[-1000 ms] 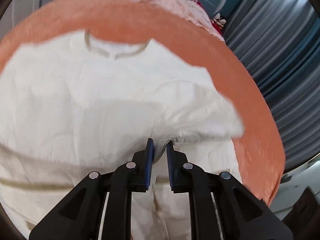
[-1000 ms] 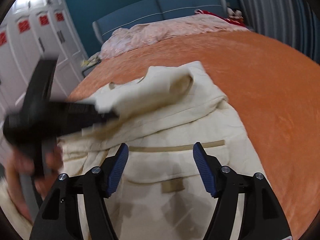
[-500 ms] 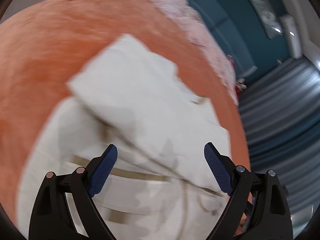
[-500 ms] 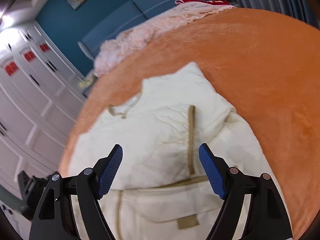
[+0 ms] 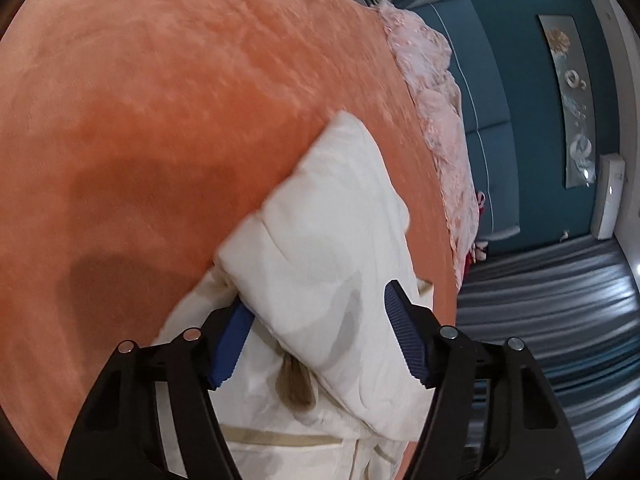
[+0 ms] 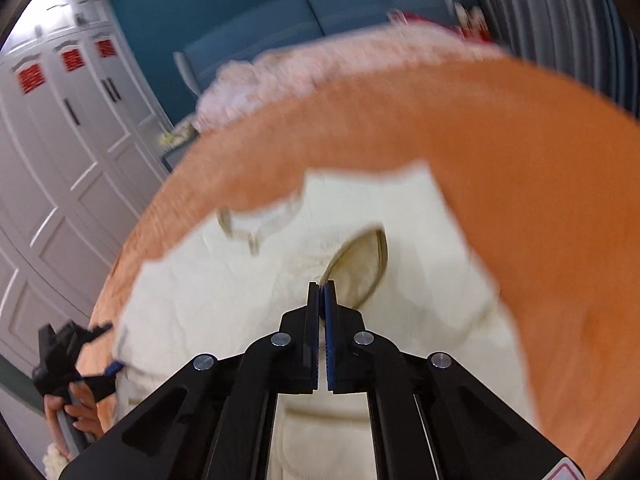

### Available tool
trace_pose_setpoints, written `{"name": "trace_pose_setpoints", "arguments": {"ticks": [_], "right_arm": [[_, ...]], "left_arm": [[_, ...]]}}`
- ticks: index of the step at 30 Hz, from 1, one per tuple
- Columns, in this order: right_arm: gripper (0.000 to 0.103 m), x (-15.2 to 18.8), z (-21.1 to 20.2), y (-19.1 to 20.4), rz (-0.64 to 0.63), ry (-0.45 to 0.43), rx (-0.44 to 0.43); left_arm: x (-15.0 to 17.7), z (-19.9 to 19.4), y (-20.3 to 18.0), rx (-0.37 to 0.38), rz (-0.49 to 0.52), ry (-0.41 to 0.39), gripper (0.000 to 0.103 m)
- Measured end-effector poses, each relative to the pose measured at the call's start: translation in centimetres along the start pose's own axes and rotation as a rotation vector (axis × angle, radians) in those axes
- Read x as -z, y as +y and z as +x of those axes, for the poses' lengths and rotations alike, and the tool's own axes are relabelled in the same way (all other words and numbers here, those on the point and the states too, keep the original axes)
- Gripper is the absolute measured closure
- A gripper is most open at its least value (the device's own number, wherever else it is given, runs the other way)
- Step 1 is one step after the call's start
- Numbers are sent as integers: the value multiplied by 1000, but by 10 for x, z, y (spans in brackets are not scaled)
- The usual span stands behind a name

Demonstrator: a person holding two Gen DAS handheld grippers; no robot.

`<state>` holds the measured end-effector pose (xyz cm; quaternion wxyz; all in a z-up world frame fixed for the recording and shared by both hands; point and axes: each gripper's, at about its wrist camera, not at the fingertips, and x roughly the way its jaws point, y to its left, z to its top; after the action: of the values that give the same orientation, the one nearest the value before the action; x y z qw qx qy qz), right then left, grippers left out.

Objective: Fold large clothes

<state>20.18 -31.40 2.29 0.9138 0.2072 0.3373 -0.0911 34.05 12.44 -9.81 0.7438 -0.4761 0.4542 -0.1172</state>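
Item: cream garment [image 6: 224,304], spread on orange bed [image 6: 540,200]. Right gripper [image 6: 321,292] was clamped on its sleeve cuff [image 6: 362,264]. Left gripper [image 5: 316,344] was closing around folded sleeve [image 5: 320,248], not yet pinching. Advice: seat fabric deep before lifting.

Both grippers share one build: the left gripper [image 5: 320,332] and right gripper [image 6: 322,312] have glossy black plastic arms with triangular cut-outs, round silver screws at the joints, and ribbed blue pads (a red-edged sticker shows on the right).
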Motion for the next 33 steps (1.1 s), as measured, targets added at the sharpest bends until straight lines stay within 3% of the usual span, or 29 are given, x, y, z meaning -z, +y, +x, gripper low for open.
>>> {"name": "trace_pose_setpoints", "arguments": {"ticks": [4,5,6,7,9,12,19,25,33], "right_arm": [[101,-37,-17,-5,-12,-67,-2],[101,-39,-15,-6,-26,-66,16],[101,-39,-9,-9,-51,-55,57],[101,-39,-1,-13,-62,-44,85],[102,-31,16,-28,-54,-3,128],[102,-12,41,-47,-31,66,159],[102,41,89,-68,-38,183,226],[102,57,95,-64,-76,171,258],[101,64,100,-55,-136,133,305]], "left_arm": [[-2,4,0,-20,6,-4,43],[0,6,-1,-42,28,-3,52],[2,6,-2,-73,53,-4,69],[4,8,-5,-123,82,-9,75],[4,7,1,-145,86,-17,85],[6,7,4,-186,125,-24,91],[22,14,-9,-339,316,-73,93],[47,30,-21,-477,540,-142,93],[61,42,-29,-572,659,-188,93]]}}
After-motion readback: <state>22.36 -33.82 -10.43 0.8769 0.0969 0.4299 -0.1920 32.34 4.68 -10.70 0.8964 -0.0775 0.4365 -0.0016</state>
